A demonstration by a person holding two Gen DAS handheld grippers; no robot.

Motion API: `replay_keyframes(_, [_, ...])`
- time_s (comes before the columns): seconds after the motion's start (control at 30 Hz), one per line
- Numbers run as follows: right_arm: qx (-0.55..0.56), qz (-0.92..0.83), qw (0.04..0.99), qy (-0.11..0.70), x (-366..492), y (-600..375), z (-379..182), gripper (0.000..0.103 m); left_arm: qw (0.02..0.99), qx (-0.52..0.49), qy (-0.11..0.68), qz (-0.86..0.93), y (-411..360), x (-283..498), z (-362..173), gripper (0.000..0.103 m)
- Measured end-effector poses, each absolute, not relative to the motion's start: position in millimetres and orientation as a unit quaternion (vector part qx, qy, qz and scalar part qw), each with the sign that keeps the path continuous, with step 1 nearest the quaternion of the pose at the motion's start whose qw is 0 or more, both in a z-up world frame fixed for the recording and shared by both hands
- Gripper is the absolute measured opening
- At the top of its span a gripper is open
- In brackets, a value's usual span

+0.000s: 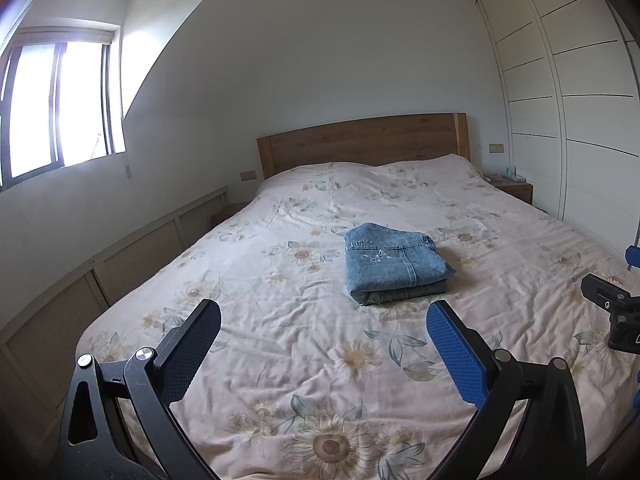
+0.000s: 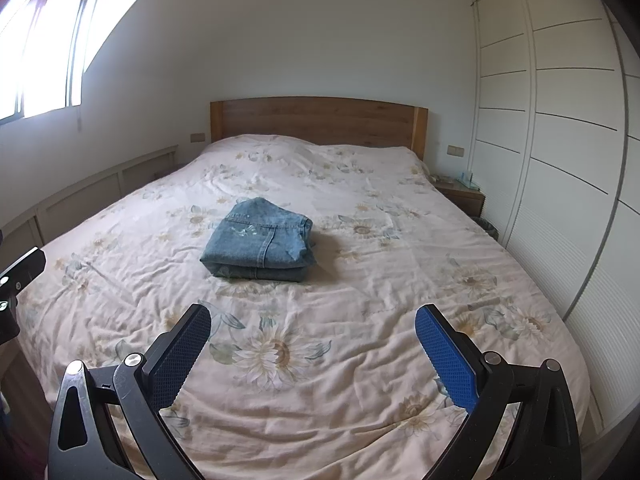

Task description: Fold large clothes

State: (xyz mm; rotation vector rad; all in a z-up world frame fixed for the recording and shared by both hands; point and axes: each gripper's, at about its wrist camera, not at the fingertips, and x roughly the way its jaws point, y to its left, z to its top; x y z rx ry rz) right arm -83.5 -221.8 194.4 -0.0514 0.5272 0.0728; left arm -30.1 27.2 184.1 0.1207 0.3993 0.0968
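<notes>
You are facing a bed point(image 1: 280, 380) that fills most of both views, its cream bedspread printed with sunflowers and creased all over, running away from you to a wooden headboard point(image 1: 360, 140) against a plain white wall. White panelled wardrobe doors point(image 2: 560, 160) line the right side of the room, a bright window point(image 1: 60, 104) sits high on the left above a row of low slatted panels point(image 1: 140, 256), and a small bedside table point(image 2: 460, 196) stands by the headboard with items on it too small to identify. Near the middle of the bed lie the folded jeans point(image 1: 394, 264), a compact, nearly square denim stack with its folded edge toward you, its slightly longer side running across the bed and its looser layered edges on the right. You cannot see how many layers it holds. Your left gripper point(image 1: 324, 356) hovers over the near end of the bed, jaws spread wide with nothing between them. Your right gripper point(image 2: 312, 356) is likewise wide apart and empty, only partly visible at the right edge of the left view.
</notes>
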Motion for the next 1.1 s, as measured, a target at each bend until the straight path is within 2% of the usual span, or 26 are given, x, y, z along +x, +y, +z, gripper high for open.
replay_keyframes(1.1, [-0.030,0.031,0.961,0.272,-80.0,-221.0,177.7,0.102,0.975,0.060,0.212,0.043,29.6,-24.4,172.6,0.102])
